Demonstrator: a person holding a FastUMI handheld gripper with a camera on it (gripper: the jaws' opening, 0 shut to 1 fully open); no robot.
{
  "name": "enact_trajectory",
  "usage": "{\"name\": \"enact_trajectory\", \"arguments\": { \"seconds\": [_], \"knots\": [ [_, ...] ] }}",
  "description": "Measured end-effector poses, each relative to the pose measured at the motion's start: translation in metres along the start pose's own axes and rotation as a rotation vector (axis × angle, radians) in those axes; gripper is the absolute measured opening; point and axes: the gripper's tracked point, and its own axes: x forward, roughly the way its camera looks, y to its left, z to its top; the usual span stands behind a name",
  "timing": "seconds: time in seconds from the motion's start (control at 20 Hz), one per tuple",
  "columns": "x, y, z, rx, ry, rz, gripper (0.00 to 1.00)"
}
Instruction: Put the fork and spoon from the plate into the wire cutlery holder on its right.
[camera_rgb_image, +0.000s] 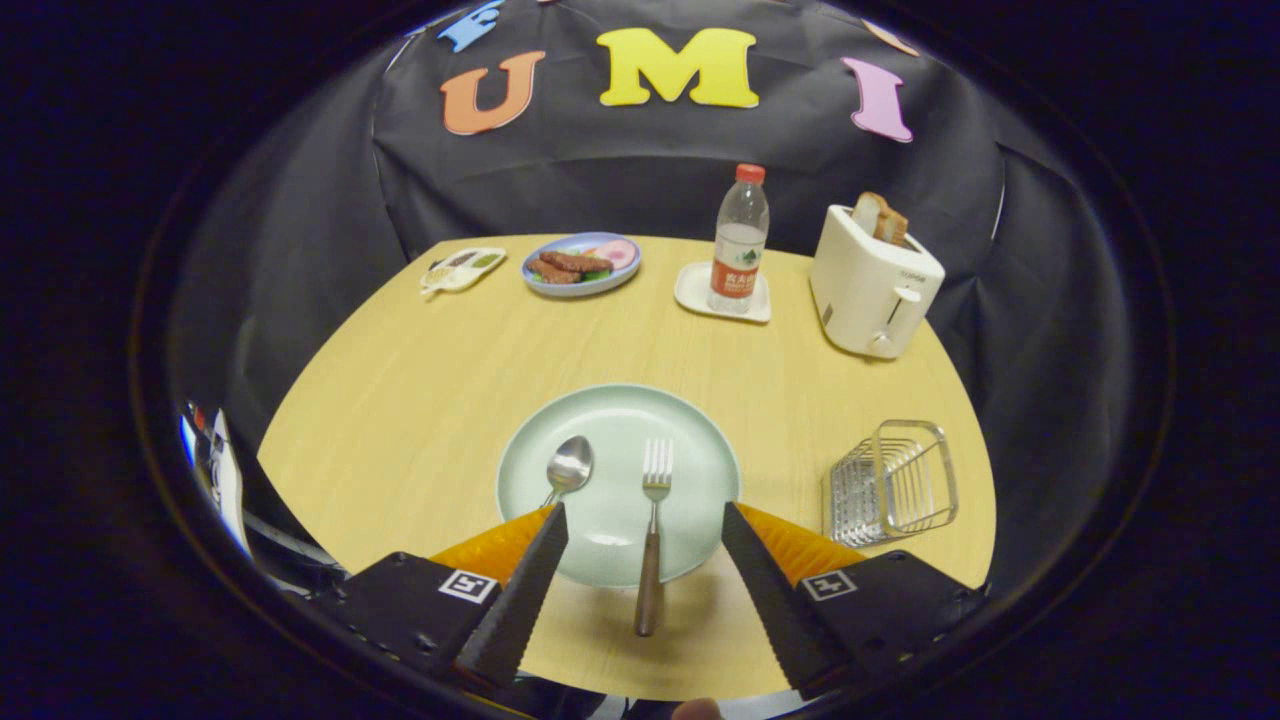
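A round light-wood table (420, 400) carries everything here. On its far right side stands a white two-slot toaster (872, 283) with slices of toast (880, 216) sticking up from the top; faint lettering on its side is too small to read. Nearest the gripper lies a round pale green plate (620, 470). To the right of the plate, apart from it, stands the silver wire cutlery holder (893, 482) — upright, open at the top.

At the far edge sit a blue plate of food (582, 264), a clear plastic water bottle with a red cap (740, 240) on a small white square tray (695, 290), and a small pale dish (462, 269) at the left. The bottle's red-and-white label bears writing that cannot be made out.

The metal fork with a dark wooden handle (652, 540) lies on the plate, tines pointing away, its handle reaching over the near rim onto the table. The shiny metal spoon (568, 468) lies left of it, bowl up, its handle passing behind the left finger.

The gripper (645, 530) is spread wide — the fork's handle lies between the fingers, touched by neither.
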Motion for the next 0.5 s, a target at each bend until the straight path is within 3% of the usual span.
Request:
{"name": "enact_trajectory", "arguments": {
  "seconds": [0.1, 0.25, 0.5],
  "knots": [
    [0.015, 0.002, -0.011, -0.009, 0.043, -0.005, 0.84],
    [0.035, 0.002, -0.020, -0.018, 0.087, -0.026, 0.80],
    [0.058, -0.006, -0.038, -0.002, 0.166, -0.070, 0.44]
  ]
}}
